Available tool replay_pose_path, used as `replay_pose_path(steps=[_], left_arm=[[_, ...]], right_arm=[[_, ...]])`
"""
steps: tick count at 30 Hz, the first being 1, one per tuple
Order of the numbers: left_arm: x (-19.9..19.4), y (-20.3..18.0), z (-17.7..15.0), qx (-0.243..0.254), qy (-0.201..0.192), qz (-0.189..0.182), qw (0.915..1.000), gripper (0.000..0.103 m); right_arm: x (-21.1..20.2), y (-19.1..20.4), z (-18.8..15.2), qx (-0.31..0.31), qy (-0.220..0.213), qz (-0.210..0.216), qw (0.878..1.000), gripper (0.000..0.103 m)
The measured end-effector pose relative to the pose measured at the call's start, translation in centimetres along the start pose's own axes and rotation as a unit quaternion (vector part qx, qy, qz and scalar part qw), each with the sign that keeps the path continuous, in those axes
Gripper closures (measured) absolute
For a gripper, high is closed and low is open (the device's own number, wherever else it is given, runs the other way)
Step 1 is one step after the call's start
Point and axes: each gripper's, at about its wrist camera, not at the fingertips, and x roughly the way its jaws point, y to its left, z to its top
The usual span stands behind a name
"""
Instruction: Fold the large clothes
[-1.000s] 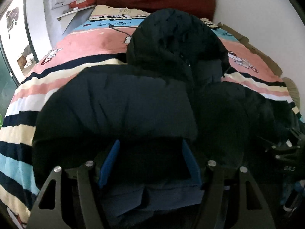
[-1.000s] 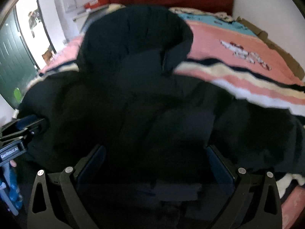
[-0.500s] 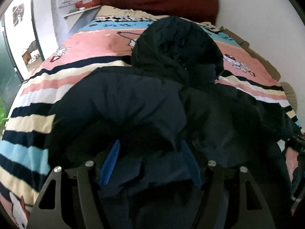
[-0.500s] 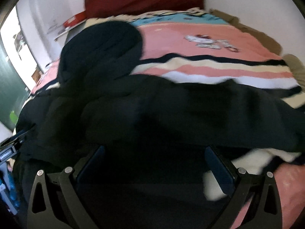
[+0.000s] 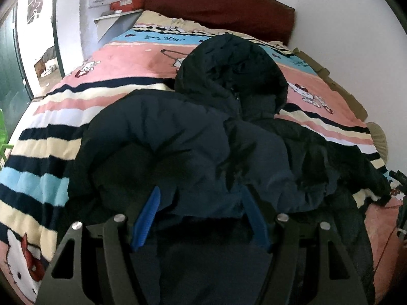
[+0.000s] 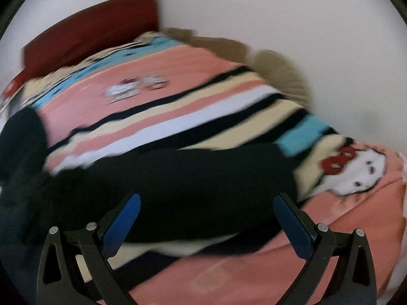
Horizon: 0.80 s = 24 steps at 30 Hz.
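Note:
A dark navy hooded padded jacket [image 5: 188,139] lies on the striped bed, hood [image 5: 231,68] toward the headboard. Its left side is folded over the body. My left gripper [image 5: 201,203] hangs over the jacket's near hem with its blue pads apart and dark cloth between them; a grip cannot be made out. My right gripper [image 6: 206,203] is open and empty, above the jacket's right sleeve [image 6: 178,183], which lies stretched out on the blanket. The right wrist view is blurred by motion.
The bed has a striped cartoon blanket [image 5: 122,63] and a dark red headboard [image 5: 218,7]. A white wall [image 6: 292,25] runs along the bed's right side. A shelf with a red box [image 5: 124,5] and a doorway [image 5: 33,38] are at the left.
My right gripper has swung right, away from the jacket's body, toward the outstretched sleeve and wall. My left gripper has drawn back a little; the jacket's left side now lies folded over.

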Motion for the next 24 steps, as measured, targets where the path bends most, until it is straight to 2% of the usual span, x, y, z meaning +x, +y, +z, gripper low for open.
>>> replay_pose_path(steps=[3, 8, 10, 12, 14, 16, 18, 20, 21, 24], left_arm=[[0.2, 0.0, -0.2, -0.008, 0.005, 0.001, 1.0000, 0.038], [0.5, 0.3, -0.6, -0.009, 0.015, 0.011, 0.9998, 0.038], [0.6, 0.5, -0.6, -0.011, 0.017, 0.012, 0.9997, 0.038], [0.6, 0.7, -0.7, -0.011, 0.019, 0.015, 0.9997, 0.038], [0.7, 0.8, -0.7, -0.010, 0.021, 0.015, 0.9996, 0.038], [0.8, 0.8, -0.8, -0.009, 0.024, 0.016, 0.9996, 0.038], [0.8, 0.7, -1.0, -0.009, 0.025, 0.015, 0.9995, 0.038], [0.6, 0.8, -1.0, -0.009, 0.024, 0.013, 0.9996, 0.038], [0.6, 0.8, -1.1, -0.009, 0.023, 0.013, 0.9996, 0.038], [0.0, 1.1, -1.1, -0.015, 0.018, 0.011, 0.9997, 0.038]], right_arm=[[2.5, -3.6, 1.5, 0.030, 0.014, -0.032, 0.999, 0.001], [6.2, -7.3, 2.4, 0.088, 0.044, -0.017, 0.995, 0.001], [7.6, -7.9, 2.1, 0.109, 0.060, 0.000, 0.992, 0.008], [9.0, -8.6, 1.7, 0.120, 0.078, 0.007, 0.990, 0.022], [10.1, -8.8, 1.2, 0.125, 0.091, 0.018, 0.988, 0.029], [10.5, -8.8, 0.9, 0.125, 0.090, 0.031, 0.988, 0.040], [10.2, -8.5, 0.9, 0.114, 0.083, 0.035, 0.989, 0.059], [9.4, -8.2, 0.9, 0.104, 0.072, 0.041, 0.991, 0.071], [8.8, -7.9, 1.1, 0.101, 0.064, 0.045, 0.992, 0.075], [7.3, -7.2, 1.7, 0.088, 0.043, 0.049, 0.994, 0.079]])
